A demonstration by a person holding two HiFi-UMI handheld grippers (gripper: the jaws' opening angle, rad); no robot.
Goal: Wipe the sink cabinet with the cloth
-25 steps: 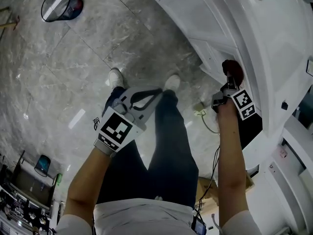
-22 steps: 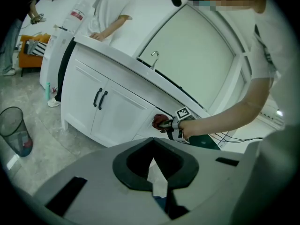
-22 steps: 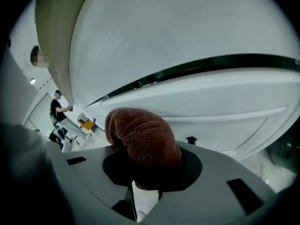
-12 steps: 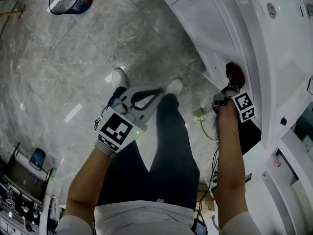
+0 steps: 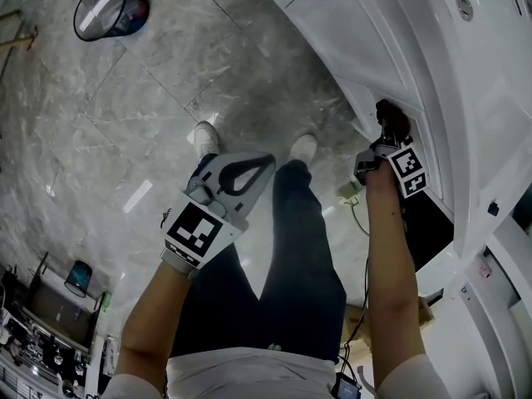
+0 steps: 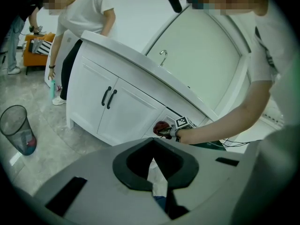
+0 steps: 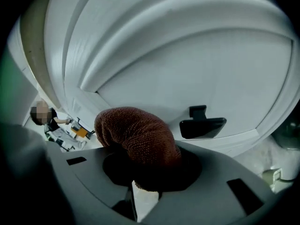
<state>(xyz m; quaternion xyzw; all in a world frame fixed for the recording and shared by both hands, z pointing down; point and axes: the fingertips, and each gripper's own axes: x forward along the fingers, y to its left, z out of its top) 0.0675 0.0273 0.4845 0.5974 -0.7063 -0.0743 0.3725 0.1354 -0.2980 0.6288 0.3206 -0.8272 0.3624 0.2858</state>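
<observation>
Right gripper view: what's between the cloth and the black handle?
Nothing: in the right gripper view only bare white cabinet front separates the cloth from the black handle.

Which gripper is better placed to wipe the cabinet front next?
Right, probably. The right gripper is shut on the cloth, right at the white cabinet front. The left gripper is shut and empty, out over the floor, away from the cabinet.
</observation>
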